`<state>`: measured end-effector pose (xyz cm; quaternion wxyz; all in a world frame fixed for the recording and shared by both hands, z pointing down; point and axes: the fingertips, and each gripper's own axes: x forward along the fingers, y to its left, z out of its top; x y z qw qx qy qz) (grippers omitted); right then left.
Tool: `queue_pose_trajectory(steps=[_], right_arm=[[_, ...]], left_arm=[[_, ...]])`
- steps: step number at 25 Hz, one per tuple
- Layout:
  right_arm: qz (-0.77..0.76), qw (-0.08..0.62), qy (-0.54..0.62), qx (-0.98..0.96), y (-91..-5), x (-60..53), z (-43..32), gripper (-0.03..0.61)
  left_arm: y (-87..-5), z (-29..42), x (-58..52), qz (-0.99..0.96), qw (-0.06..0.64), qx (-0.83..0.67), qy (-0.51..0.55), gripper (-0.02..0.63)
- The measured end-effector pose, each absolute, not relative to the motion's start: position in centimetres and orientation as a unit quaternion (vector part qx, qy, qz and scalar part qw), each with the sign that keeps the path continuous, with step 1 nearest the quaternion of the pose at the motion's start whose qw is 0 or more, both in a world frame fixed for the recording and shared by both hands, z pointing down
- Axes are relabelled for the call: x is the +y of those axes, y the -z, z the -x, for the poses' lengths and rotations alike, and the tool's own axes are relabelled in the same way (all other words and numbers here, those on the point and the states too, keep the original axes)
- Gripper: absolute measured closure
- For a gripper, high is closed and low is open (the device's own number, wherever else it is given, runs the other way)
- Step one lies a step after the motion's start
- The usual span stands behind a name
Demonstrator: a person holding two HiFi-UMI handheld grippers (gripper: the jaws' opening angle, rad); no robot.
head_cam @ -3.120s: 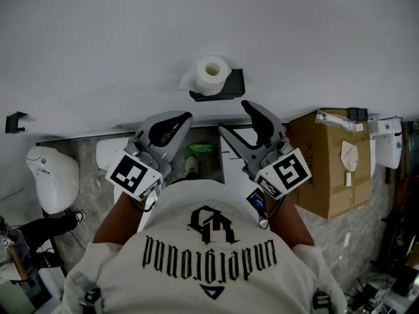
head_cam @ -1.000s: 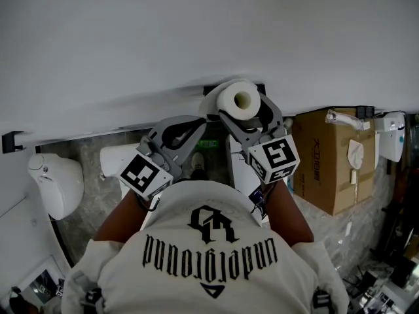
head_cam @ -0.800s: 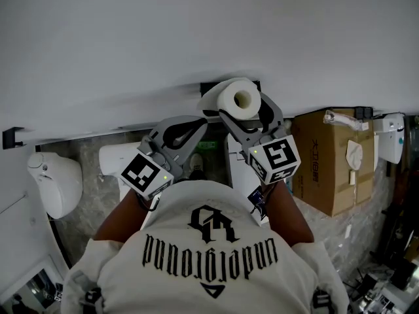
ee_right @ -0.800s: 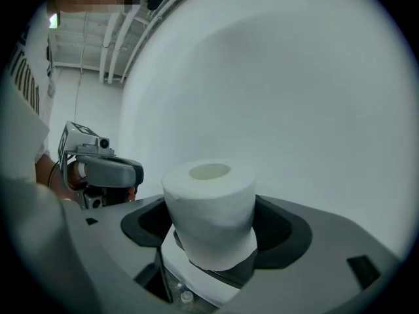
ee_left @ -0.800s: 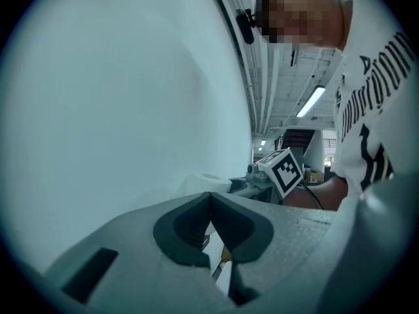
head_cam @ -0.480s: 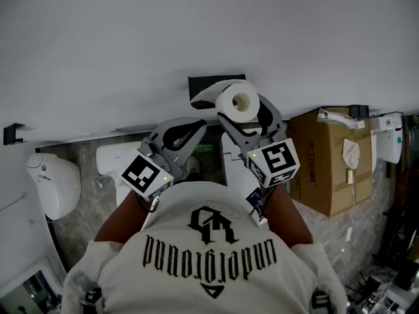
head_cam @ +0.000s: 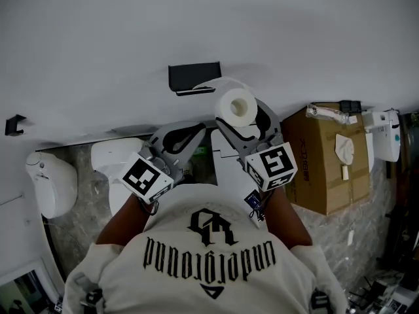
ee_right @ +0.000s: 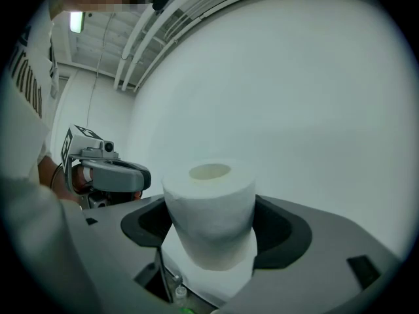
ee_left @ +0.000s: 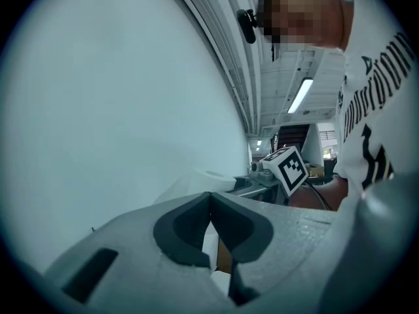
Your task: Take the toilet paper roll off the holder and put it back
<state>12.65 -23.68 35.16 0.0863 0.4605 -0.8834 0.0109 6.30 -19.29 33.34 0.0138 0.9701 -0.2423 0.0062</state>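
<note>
Filling the upper head view is the white wall (head_cam: 196, 25), with a cardboard box (head_cam: 324, 162) on the floor at the right. The right gripper (ee_right: 213, 226) is clamped on the toilet paper roll (head_cam: 236, 106) (hollow core facing the head camera), while the left gripper (head_cam: 194, 131) hangs beside it, jaws together on nothing. The roll is off the black holder (head_cam: 194, 77), near it, below and to its right.

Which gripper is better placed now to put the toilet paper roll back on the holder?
Right. The right gripper clamps the toilet paper roll, close beside the black holder on the wall. The left gripper is shut and empty.
</note>
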Motion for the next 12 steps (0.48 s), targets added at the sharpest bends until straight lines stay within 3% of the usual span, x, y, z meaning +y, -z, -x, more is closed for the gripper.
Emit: queue_pose_trajectory(steps=[12], right_arm=[[-0.447,0.086,-0.003,-0.89,-35.3,-12.4,-17.0,0.238]], left_arm=[[-32.7,-10.2,-8.5,-0.963,-0.006,-0.268,-0.014,0.6]])
